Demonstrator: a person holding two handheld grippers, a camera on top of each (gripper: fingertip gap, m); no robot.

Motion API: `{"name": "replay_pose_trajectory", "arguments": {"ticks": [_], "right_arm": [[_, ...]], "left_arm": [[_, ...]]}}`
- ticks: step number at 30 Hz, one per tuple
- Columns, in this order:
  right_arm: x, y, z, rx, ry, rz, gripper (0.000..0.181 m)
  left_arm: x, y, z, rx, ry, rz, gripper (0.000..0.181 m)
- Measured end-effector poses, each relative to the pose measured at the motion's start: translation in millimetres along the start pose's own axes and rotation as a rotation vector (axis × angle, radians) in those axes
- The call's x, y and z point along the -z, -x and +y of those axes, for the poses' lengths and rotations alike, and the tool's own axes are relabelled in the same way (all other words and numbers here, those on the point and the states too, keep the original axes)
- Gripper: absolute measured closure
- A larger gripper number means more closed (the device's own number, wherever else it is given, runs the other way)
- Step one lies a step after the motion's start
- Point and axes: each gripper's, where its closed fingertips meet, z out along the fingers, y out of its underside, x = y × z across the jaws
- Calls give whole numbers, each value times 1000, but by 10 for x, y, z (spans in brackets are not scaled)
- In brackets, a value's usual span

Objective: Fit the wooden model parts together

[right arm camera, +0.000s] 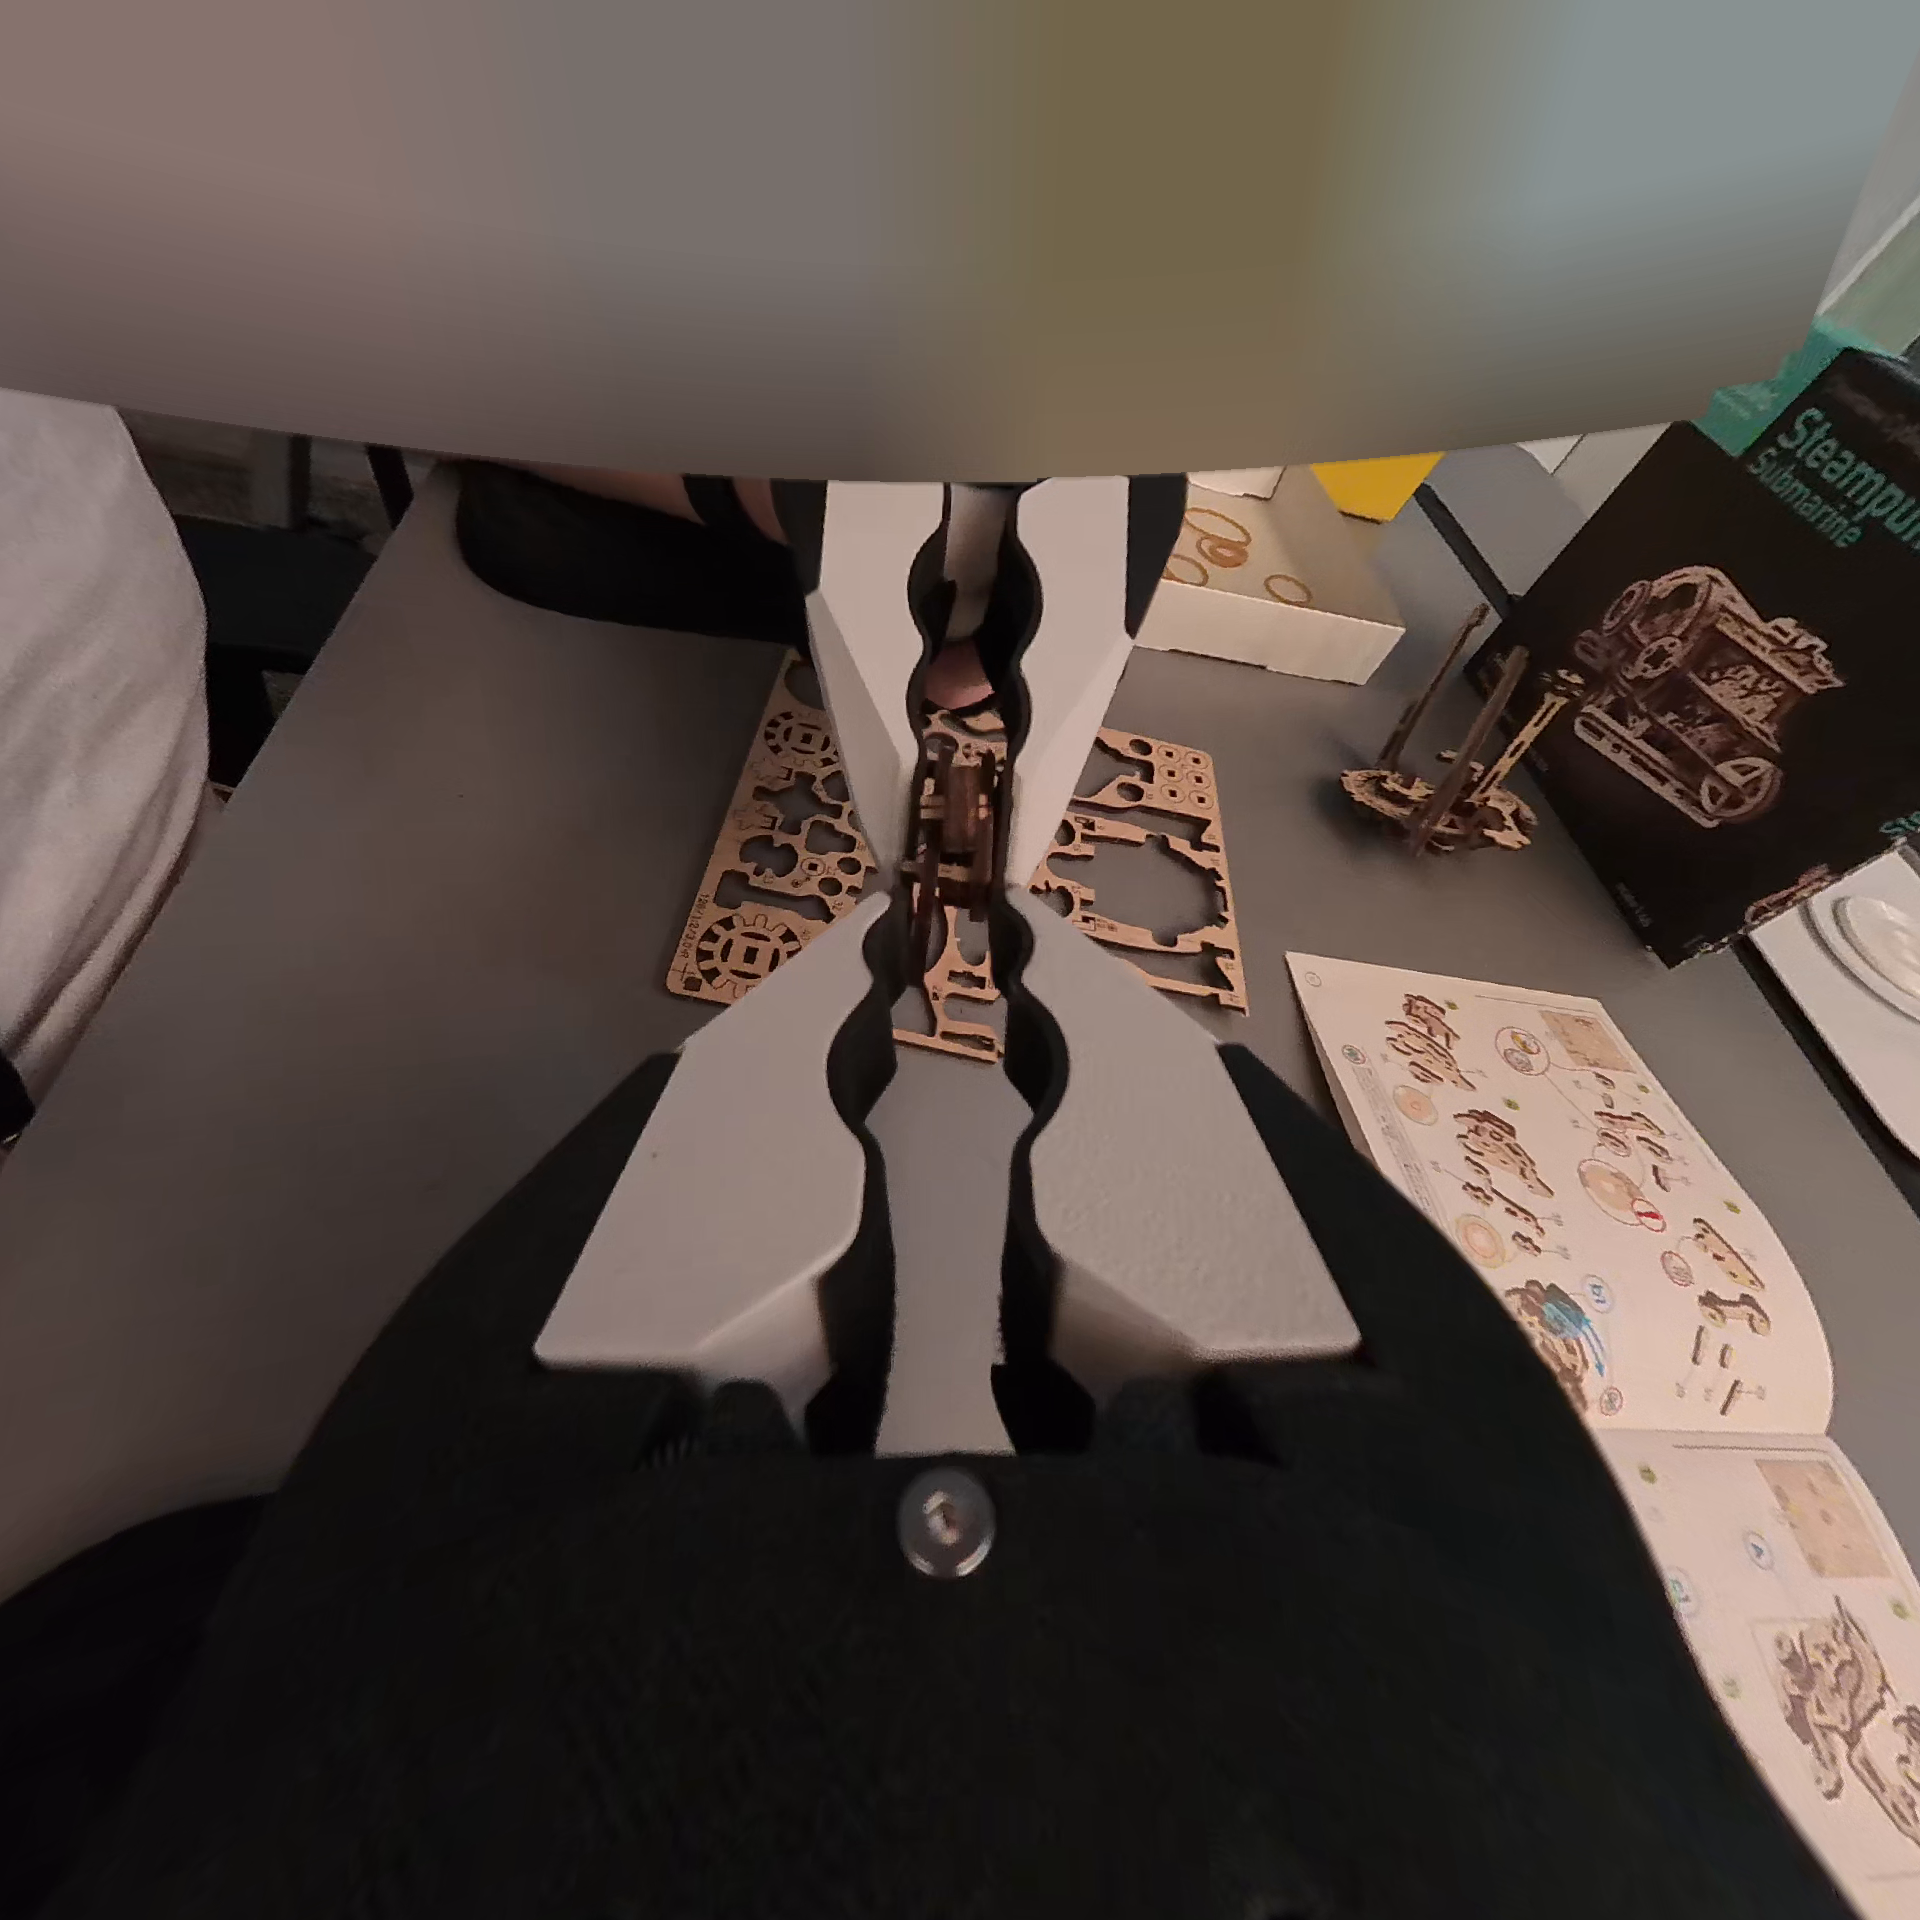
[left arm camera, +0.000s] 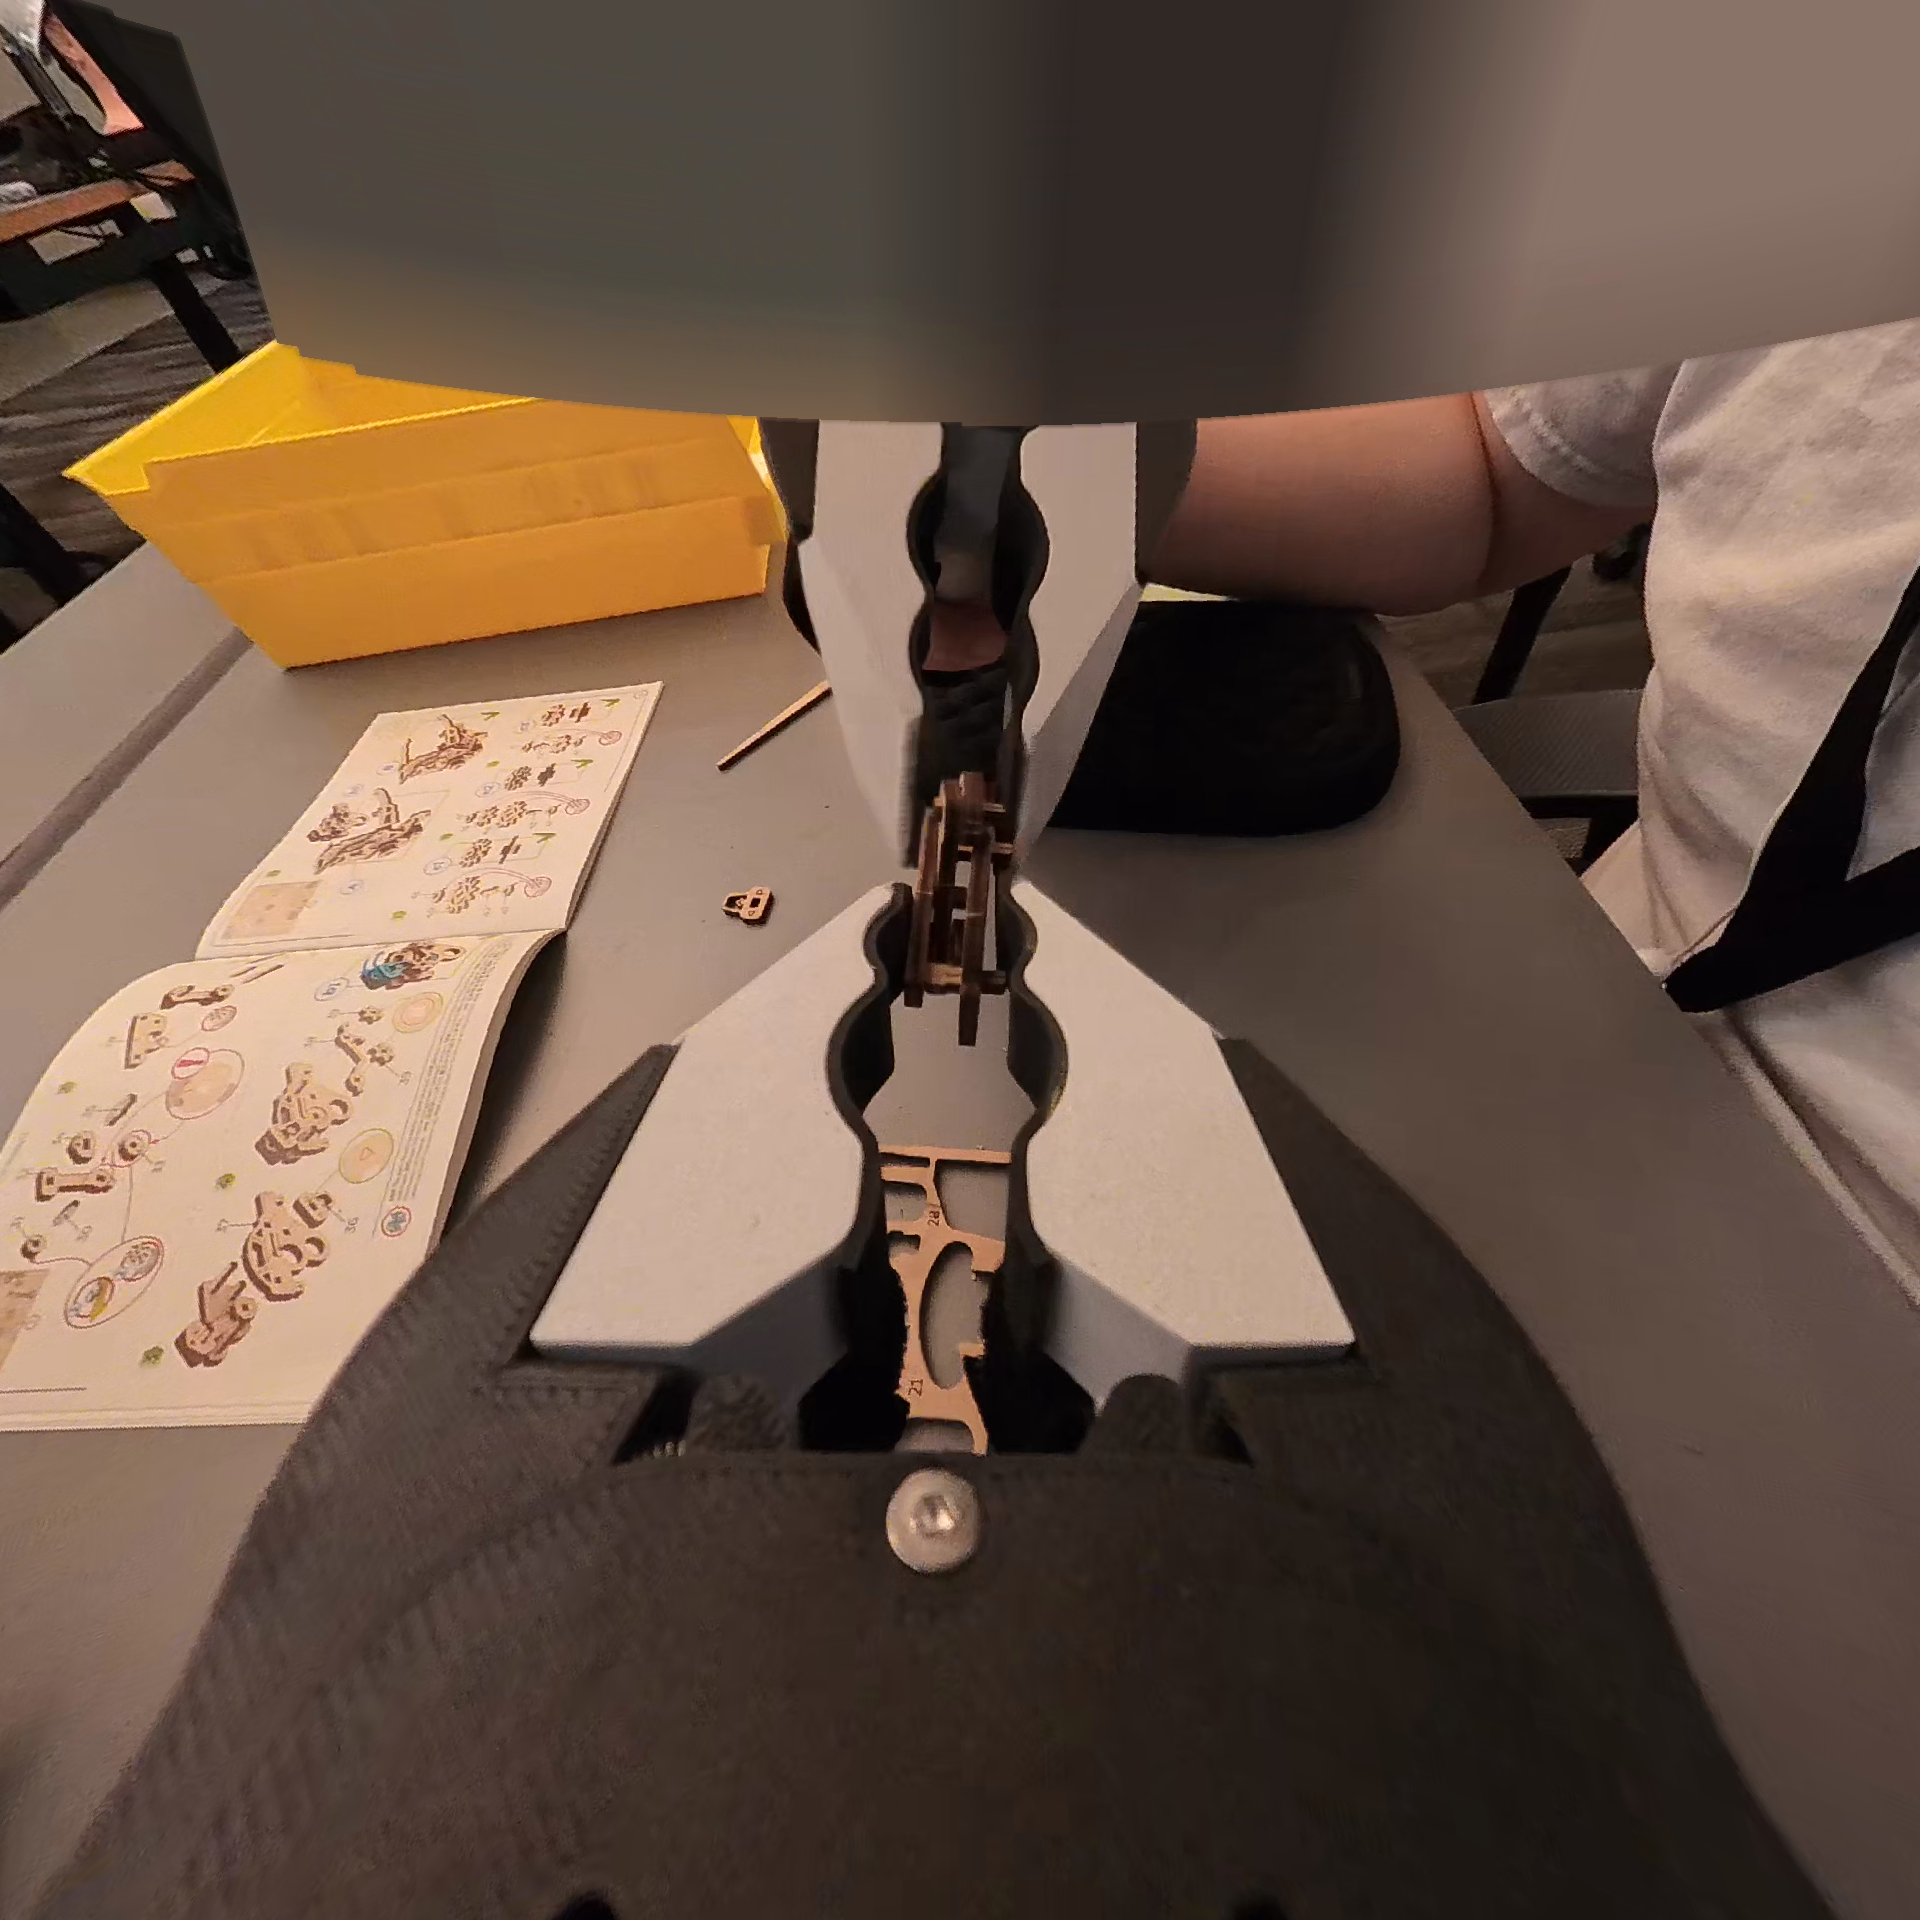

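Note:
A small wooden sub-assembly (left arm camera: 958, 940) of several slotted brown parts hangs above the grey table between both grippers. My left gripper (left arm camera: 956, 902) is shut on its near end. My right gripper (left arm camera: 961, 831) comes in from the far side, tip to tip with the left, shut on the other end. In the right wrist view the right gripper (right arm camera: 948, 912) grips the same assembly (right arm camera: 951, 821), with the left gripper (right arm camera: 951, 850) opposite. A punched-out wooden parts sheet (right arm camera: 1143, 904) lies flat on the table below, and shows between my left fingers (left arm camera: 940, 1278).
An open instruction booklet (left arm camera: 312, 1039) (right arm camera: 1558, 1195) lies beside the work. A yellow bin (left arm camera: 416, 520), a thin wooden stick (left arm camera: 774, 727) and a small loose wooden piece (left arm camera: 748, 904) lie far left. A dark kit box (right arm camera: 1714, 675), a wooden stand model (right arm camera: 1439, 790) and a white box (right arm camera: 1247, 613) stand right. A person's arm (left arm camera: 1330, 499) is behind. Less than 4 cm separates the two grippers' tips.

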Motion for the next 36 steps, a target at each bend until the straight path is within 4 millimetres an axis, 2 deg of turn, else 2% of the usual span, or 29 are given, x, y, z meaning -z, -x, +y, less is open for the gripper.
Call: {"name": "replay_pose_trajectory", "arguments": {"ticks": [14, 20, 24, 28, 36], "right_arm": [[4, -71, 61, 24, 43, 57, 170], [-43, -36, 143, -7, 80, 23, 170], [-55, -26, 141, 20, 85, 31, 170], [-74, 39, 235, 44, 150, 5, 171], [-125, 143, 359, -43, 179, -89, 172]], "left_arm": [[51, 64, -9, -37, 5, -47, 166], [13, 44, 79, -67, 66, -49, 170], [18, 35, 90, -69, 78, -40, 170], [-30, -21, 191, -112, 147, -26, 170], [-72, -113, 330, -95, 232, 44, 171]]}}
